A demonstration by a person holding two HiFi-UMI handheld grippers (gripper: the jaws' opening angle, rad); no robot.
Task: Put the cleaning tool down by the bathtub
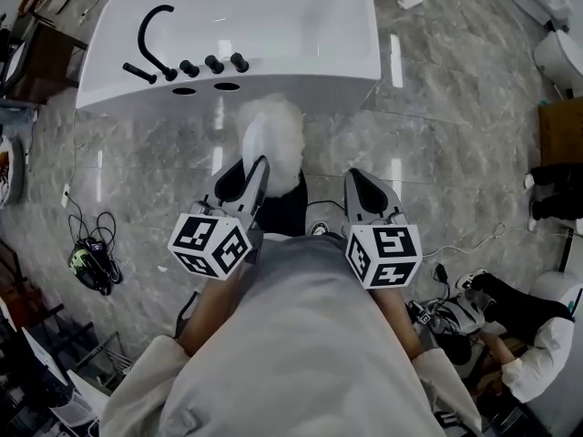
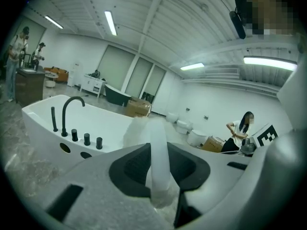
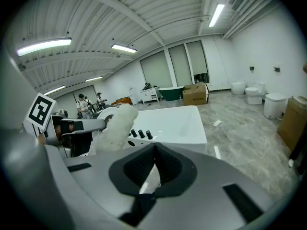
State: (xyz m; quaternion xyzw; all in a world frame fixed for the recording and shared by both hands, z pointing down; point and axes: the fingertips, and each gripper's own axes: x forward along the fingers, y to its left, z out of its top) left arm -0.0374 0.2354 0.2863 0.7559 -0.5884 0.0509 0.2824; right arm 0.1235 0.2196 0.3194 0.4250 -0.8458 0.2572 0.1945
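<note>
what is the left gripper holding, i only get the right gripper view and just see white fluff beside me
Observer: The left gripper has its jaws shut on the white handle of a fluffy duster.
Operator: is it over the tub or the floor
Observer: In the head view its fluffy end shows against the grey floor, right at the near wall of the bathtub. It is held up, not yet set down.
Operator: anything lying near that spot
Observer: A tangle of black cables lies on the floor off to the left, well apart from the duster.
</note>
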